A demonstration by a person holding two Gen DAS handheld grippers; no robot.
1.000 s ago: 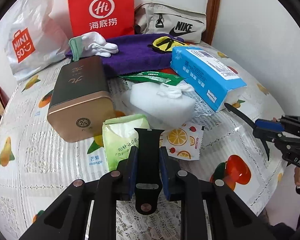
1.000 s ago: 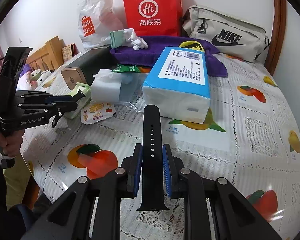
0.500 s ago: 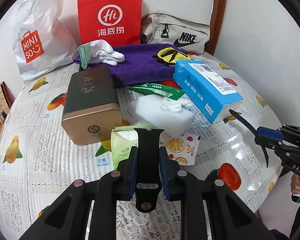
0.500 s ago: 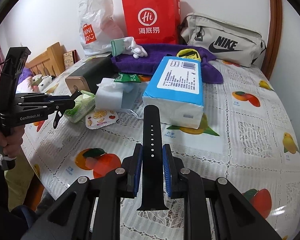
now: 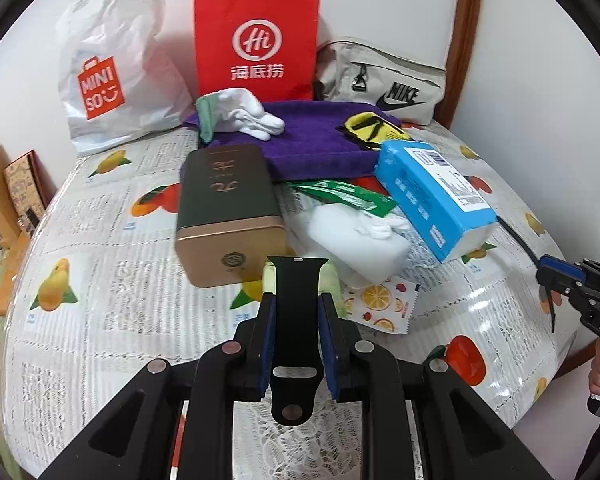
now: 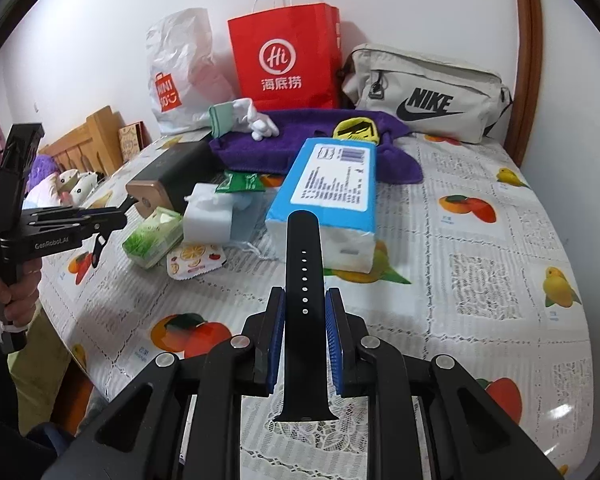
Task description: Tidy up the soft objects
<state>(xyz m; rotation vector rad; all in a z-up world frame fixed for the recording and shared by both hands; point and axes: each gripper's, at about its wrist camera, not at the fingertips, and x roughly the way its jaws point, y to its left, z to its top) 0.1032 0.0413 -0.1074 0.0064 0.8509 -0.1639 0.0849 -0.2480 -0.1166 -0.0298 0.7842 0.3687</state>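
White wall behind, round worktop (image 6: 480, 280) under a fruit-print cover, clutter massed at the far side. My left claw (image 5: 297, 312) is clamped on the short watch strap half (image 5: 298, 320), the one with the pin stud; my right claw (image 6: 304, 312) is clamped on the long strap half (image 6: 303, 280) with the row of holes. Both held above the worktop, clear of the pile. Soft items I judge still unsorted: purple towel (image 5: 320, 140), white gloves (image 5: 244, 114), loose white tissue pack (image 5: 356, 240), blue tissue pack (image 6: 332, 192), green tissue pack (image 6: 154, 236), fruit-print sachet (image 5: 380, 306). Risks from here: each strap is gripped near one end, so the free length could swing or slide out if I tilt quickly; setting either down among the packs could nudge the sachet or the light green pack toward the near edge; the two rigs may foul each other if I bring the halves together. Left view shows the gold-and-green tin (image 5: 228, 216) lid and the stud end; the green pack is mostly hidden behind the strap there. Right view shows that pack whole, the left rig side-on, a wooden bed frame (image 6: 88, 140) beyond the worktop, and the Nike bag (image 6: 428, 92) in full.
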